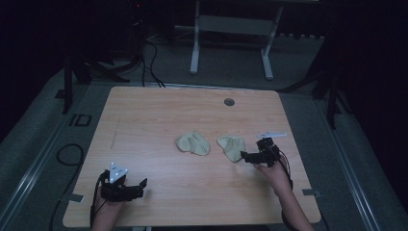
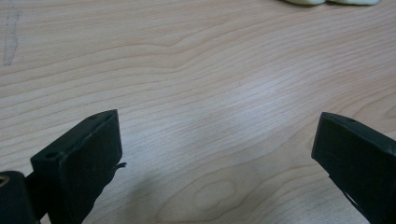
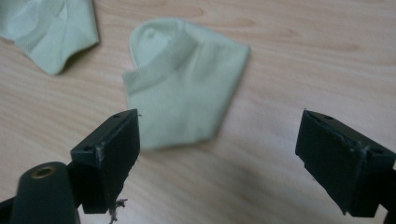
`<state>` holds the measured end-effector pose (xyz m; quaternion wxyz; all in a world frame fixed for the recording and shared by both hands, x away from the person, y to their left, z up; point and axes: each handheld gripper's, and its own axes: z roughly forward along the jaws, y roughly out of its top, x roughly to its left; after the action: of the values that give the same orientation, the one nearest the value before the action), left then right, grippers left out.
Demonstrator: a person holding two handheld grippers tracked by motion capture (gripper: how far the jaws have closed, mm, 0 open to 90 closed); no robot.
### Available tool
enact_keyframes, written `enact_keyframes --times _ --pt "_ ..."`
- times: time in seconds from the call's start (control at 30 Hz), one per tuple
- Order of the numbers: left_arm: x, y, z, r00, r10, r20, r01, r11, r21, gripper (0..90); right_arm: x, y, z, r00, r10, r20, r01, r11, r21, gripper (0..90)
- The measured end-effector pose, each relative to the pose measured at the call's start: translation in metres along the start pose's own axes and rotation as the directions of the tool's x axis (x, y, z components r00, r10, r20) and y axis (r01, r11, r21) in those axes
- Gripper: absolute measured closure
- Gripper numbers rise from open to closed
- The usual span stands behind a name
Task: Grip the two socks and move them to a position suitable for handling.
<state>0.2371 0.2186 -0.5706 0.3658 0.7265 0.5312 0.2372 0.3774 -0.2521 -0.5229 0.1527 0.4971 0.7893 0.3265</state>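
Observation:
Two pale green socks lie flat near the middle of the wooden table (image 1: pixel 144 120). The left sock (image 1: pixel 193 143) (image 3: pixel 46 32) is apart from the right sock (image 1: pixel 232 147) (image 3: pixel 184 88). My right gripper (image 1: pixel 244 157) (image 3: pixel 219 140) stands open just at the near right edge of the right sock, jaws wide, nothing between them. My left gripper (image 1: pixel 142 185) (image 2: pixel 217 149) rests open over bare wood near the table's front left. The socks' edges (image 2: pixel 331 2) peek in at the top of the left gripper view.
A round grey grommet (image 1: pixel 229 102) sits in the table's far side. A white strip (image 1: pixel 272 135) lies just beyond the right gripper. Cables (image 1: pixel 67 154) and a white desk frame (image 1: pixel 231 43) stand on the dark floor around the table.

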Motion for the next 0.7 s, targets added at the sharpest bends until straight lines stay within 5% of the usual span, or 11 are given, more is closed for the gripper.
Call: enact_keyframes --times 0.4,0.7 --pt "-0.001 -0.001 0.0 1.0 0.003 -0.001 -0.003 1.0 -0.004 1.5 0.022 0.039 0.03 0.9975 -0.07 0.009 0.069 0.997 0.028 20.8" --pt "0.0 -0.001 0.0 1.0 0.004 0.0 -0.004 1.0 -0.005 1.3 0.037 0.046 0.06 0.9948 -0.089 0.049 0.086 0.995 0.054 29.8"
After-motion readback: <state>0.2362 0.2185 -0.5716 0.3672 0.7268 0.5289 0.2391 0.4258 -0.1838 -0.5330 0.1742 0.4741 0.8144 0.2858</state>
